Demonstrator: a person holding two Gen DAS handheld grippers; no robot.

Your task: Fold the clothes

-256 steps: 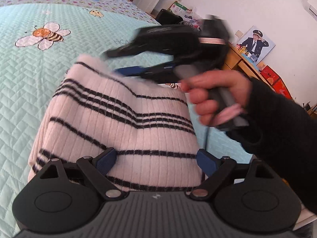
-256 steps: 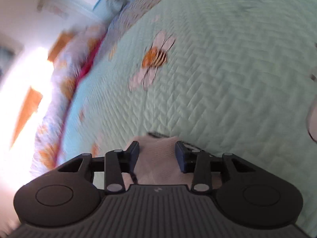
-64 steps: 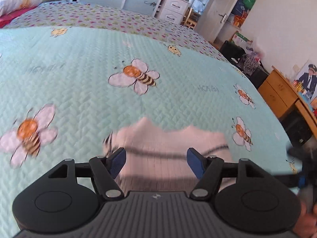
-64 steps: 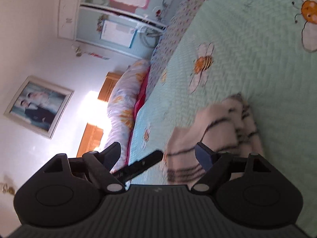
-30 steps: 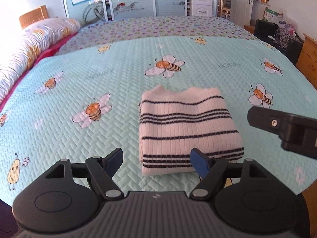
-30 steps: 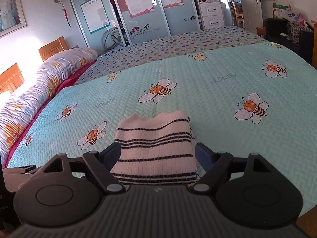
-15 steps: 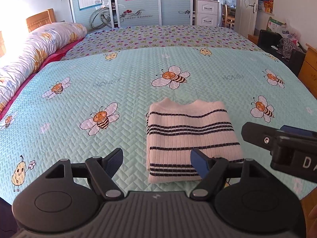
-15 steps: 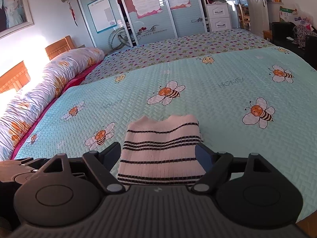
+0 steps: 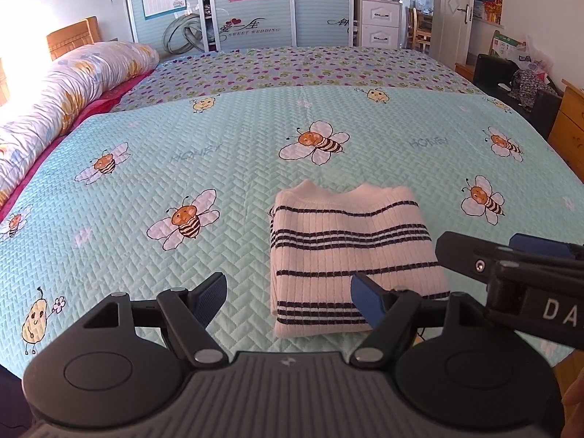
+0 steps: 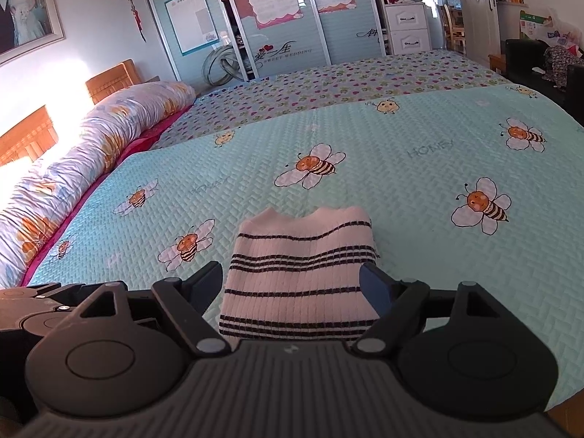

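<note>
Cream ribbed knit sweater with thin black stripes (image 9: 350,255) lies folded into a compact rectangle near the front edge of the pale-green bee-print quilt (image 9: 219,168), while the left gripper (image 9: 288,297) and right gripper (image 10: 292,284) hover before it, both spread and empty, so little folding looks left.

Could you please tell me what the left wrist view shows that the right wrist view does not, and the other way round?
Only the left wrist view shows the right gripper entering from the right with white lettering on its body, and the pear cartoon printed on the bedspread. Only the right wrist view shows the framed wedding photo on the wall and part of the left gripper at the lower left. Both show the folded striped sweater lying flat on the bee-print bedspread, with each view's own jaws open and empty.
</note>
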